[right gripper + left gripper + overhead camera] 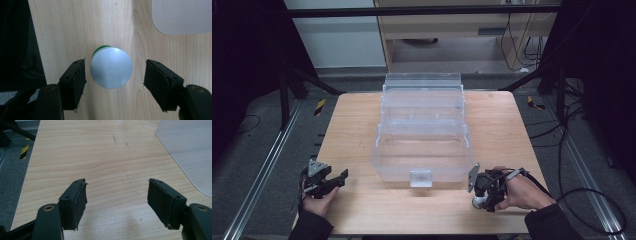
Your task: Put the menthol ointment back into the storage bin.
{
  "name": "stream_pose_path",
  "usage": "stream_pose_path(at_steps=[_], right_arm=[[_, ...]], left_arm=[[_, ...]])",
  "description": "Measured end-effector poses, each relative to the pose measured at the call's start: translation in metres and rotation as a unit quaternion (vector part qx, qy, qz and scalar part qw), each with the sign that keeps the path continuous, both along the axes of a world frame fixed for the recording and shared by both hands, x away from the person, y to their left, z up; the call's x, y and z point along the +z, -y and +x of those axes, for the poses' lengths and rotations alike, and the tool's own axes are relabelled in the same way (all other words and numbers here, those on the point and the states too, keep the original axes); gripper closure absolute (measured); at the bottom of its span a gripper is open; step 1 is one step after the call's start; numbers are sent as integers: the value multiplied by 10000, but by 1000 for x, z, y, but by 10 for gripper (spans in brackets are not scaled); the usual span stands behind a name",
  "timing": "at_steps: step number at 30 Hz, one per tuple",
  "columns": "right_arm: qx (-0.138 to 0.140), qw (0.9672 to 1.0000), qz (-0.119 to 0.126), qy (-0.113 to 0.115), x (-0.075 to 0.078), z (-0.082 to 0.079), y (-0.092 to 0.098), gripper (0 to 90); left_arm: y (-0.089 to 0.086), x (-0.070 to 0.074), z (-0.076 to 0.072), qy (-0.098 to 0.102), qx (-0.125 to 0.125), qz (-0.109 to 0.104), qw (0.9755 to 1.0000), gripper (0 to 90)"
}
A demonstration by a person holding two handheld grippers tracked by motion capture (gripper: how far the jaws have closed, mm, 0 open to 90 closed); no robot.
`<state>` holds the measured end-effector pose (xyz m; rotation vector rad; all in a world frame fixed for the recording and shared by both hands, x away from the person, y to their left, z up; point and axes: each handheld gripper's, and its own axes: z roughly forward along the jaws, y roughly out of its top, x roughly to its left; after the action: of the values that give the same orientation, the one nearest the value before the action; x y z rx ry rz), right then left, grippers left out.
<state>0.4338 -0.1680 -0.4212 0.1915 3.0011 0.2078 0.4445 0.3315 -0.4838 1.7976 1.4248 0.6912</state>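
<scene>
A small upright container with a round silver cap [111, 68] and a green body beneath stands on the wooden table [357, 125] near its front right. My right gripper [115, 64] points straight down over it, one jaw on each side of the cap. A narrow gap shows between each pad and the cap, so the gripper is open. In the high view the right gripper [479, 196] sits just right of the clear box's front. My left gripper [341, 179] rests low at the front left, open; in the left gripper view its jaws [117, 185] hold nothing.
A large clear plastic tiered box [422, 130] stands open in the middle of the table, with a latch tab [421, 178] at its front. Its corner shows in the gripper views [182, 17] [192, 150]. Bare wood lies left and right of it. Metal rails and cables run beside the table.
</scene>
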Motion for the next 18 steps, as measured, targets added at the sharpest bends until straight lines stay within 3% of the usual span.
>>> stream_pose_path(at_steps=[8,18], right_arm=[[3,9998,-95,-175,-11,1,-2,408],[41,9996,-119,-257,-14,3,-3,465]], left_arm=[[0,0,0,-12,-2,-2,10000,311],[0,0,0,-19,-2,3,10000,311]])
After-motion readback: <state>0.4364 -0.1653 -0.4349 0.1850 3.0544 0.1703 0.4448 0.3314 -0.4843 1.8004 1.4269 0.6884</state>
